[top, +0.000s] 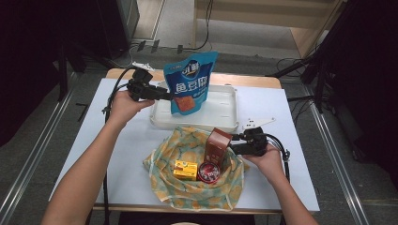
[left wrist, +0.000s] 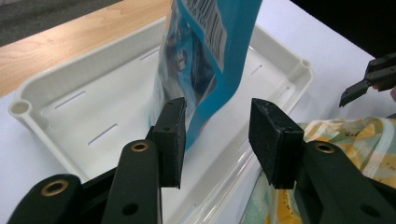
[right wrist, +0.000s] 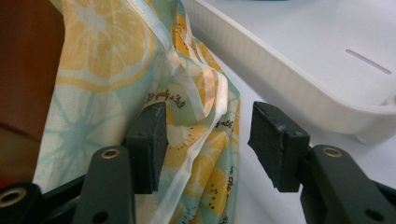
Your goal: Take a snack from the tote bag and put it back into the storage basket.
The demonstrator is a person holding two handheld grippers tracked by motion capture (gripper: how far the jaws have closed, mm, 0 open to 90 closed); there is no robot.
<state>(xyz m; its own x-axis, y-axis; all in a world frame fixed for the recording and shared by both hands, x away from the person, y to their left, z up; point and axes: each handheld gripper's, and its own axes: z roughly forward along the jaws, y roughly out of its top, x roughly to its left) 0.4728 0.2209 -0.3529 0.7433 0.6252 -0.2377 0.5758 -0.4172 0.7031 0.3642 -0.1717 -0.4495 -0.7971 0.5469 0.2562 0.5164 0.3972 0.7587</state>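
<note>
A dim room ringing a brightly lit white table [top: 291, 140]

The table is standing on a grey floor [top: 37, 122], its wooden edge [top: 253, 80] showing at the far side; metal rails [top: 28, 159] are running along the floor at both flanks; dark stands [top: 324, 65] and black cables [top: 291, 63] are crowding the right; a pale wooden unit [top: 281, 14] is sitting at the back; shadow is swallowing both upper corners.
</note>
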